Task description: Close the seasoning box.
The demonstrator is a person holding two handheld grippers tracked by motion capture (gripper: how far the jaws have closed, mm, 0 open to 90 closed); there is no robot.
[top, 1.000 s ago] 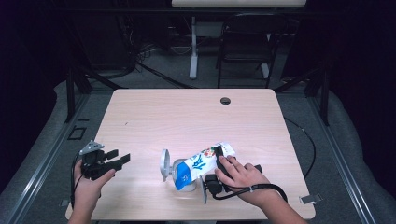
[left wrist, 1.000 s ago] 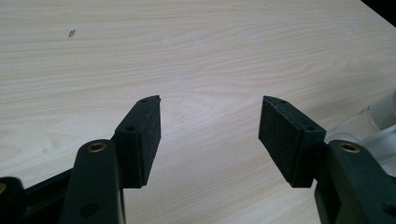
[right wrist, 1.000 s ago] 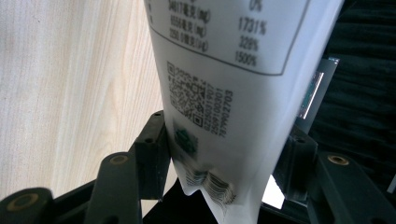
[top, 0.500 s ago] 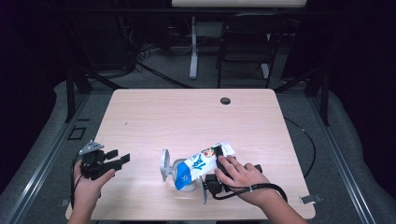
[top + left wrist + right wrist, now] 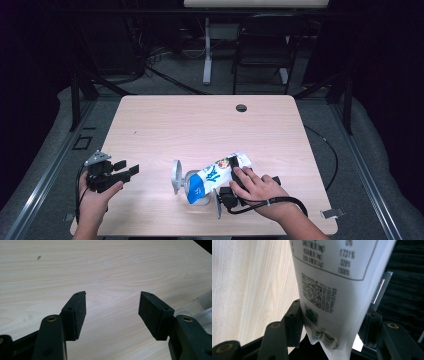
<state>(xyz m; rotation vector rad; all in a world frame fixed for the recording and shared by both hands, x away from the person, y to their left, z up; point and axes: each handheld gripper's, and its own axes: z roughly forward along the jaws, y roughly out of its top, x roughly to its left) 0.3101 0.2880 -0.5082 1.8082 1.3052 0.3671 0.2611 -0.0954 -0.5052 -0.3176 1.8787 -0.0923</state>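
A white and blue printed pouch (image 5: 212, 176) lies tilted above a clear plastic cup (image 5: 199, 200) near the table's front edge. My right gripper (image 5: 230, 175) is shut on the pouch's white end, under the person's right hand (image 5: 257, 189). In the right gripper view the pouch (image 5: 337, 277) fills the gap of the right gripper (image 5: 332, 307), both black pads against its sides and its crimped seal near the jaw base. My left gripper (image 5: 125, 170) hovers open at the table's front left. In the left gripper view the left gripper (image 5: 112, 296) has only bare wood between its pads.
A clear round lid (image 5: 176, 176) stands on edge just left of the cup; clear plastic (image 5: 200, 307) shows at the right edge of the left gripper view. The wooden table (image 5: 200, 125) has a cable hole (image 5: 241, 108) at the back. A chair (image 5: 265, 45) stands beyond the table.
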